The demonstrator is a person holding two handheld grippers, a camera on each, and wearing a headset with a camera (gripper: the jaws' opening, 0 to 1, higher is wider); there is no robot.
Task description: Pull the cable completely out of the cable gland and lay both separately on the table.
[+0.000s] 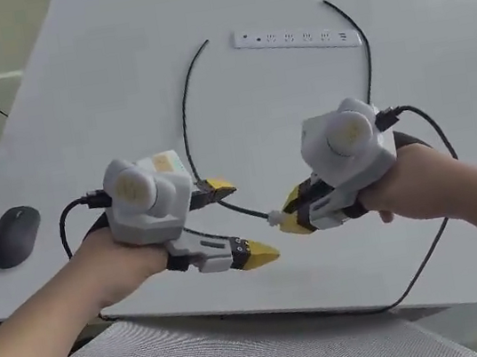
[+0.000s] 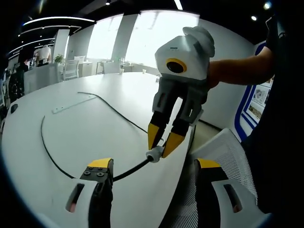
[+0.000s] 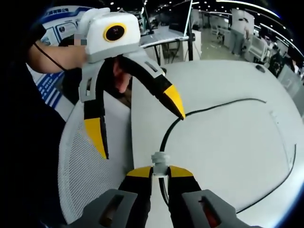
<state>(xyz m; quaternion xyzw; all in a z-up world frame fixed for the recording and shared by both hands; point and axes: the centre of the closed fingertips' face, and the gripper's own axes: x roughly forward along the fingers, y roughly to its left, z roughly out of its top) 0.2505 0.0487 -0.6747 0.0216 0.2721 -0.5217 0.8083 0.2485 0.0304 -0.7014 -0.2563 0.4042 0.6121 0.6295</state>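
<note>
White gland [image 1: 274,218] is clamped in my right claw [image 1: 288,220]; black cable [image 1: 184,128] leaves it toward ten o'clock in the head view, passing between the parted jaws of my left claw [image 1: 240,220].

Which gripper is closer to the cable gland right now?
Right. The right gripper is shut on the cable gland itself. The left gripper is open, facing it, apart from the gland, jaws spread near the cable.

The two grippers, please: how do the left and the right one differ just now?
The left gripper is wide open; the right gripper is shut. The left gripper holds nothing; the right gripper pinches the white cable gland, with the black cable in it. Both have yellow tips and face each other.
</note>
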